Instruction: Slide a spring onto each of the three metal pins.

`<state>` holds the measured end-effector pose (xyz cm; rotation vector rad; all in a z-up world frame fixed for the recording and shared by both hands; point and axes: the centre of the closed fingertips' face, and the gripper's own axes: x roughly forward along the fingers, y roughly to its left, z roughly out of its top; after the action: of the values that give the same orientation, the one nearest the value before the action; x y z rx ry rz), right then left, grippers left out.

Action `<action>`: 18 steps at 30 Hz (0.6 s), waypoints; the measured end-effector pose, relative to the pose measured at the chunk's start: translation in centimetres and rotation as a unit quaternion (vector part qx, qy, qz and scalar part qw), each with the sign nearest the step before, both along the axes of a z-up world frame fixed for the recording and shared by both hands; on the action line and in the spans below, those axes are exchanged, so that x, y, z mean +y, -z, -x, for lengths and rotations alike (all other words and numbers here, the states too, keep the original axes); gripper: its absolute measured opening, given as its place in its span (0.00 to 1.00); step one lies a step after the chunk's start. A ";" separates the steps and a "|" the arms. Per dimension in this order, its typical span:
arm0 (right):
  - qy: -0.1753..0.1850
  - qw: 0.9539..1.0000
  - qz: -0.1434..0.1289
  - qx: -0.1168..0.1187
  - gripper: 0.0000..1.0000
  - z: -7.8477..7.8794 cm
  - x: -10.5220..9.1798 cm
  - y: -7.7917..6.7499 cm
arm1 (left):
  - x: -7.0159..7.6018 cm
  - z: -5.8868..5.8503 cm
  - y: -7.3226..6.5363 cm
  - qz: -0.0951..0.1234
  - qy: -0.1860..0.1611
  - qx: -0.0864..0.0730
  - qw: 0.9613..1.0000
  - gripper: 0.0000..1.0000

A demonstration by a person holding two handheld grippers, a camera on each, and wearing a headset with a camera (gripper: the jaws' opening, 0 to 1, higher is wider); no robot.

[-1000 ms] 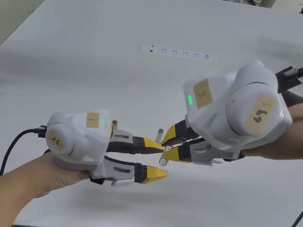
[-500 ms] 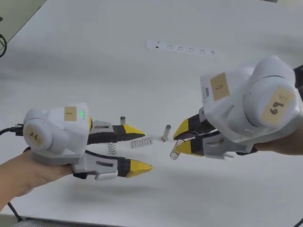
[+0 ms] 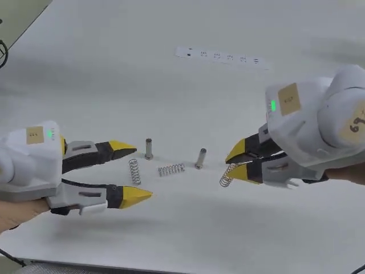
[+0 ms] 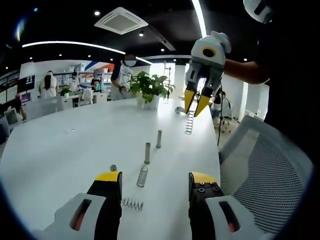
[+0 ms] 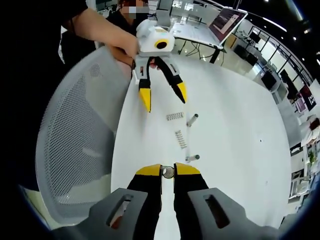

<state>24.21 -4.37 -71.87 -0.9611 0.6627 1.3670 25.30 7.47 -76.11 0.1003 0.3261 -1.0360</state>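
Spring: thin steel coil spring (image 3: pixel 227 176), held off the white tabletop (image 3: pixel 114 74), near the second pin (image 3: pixel 201 158).
Handling: likely light, bendy and quick to flick free. Take the end coils and keep the bore clear.
Axis: slants down-left, free end lowest.
Right tool (image 3: pixel 230 165): almost closed, pinching the top coils.
Left tool (image 3: pixel 141 172): wide apart, empty.
Nearby: short grey metal pin (image 3: pixel 149 148) upright. Two loose springs (image 3: pixel 134 171) (image 3: pixel 171 169) lie flat.
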 end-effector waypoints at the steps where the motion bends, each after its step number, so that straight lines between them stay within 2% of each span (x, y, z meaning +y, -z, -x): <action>1: 0.001 1.000 0.000 -0.003 0.04 -0.1 -0.1 0.0 | 0.2 -0.1 0.0 0.001 -0.003 0.001 1.000 0.50; 9: 0.013 1.000 0.005 -0.006 0.04 -0.3 -1.1 -0.1 | 1.1 -0.4 0.1 0.000 -0.019 0.001 1.000 0.54; 18: 0.029 0.999 0.012 -0.007 0.04 -0.5 -2.3 0.1 | 2.7 0.0 1.0 0.003 -0.037 0.009 0.999 0.57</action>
<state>24.70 -6.69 -71.96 -0.9629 0.6936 1.3035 25.29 10.15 -77.15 0.0729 0.3418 -0.9650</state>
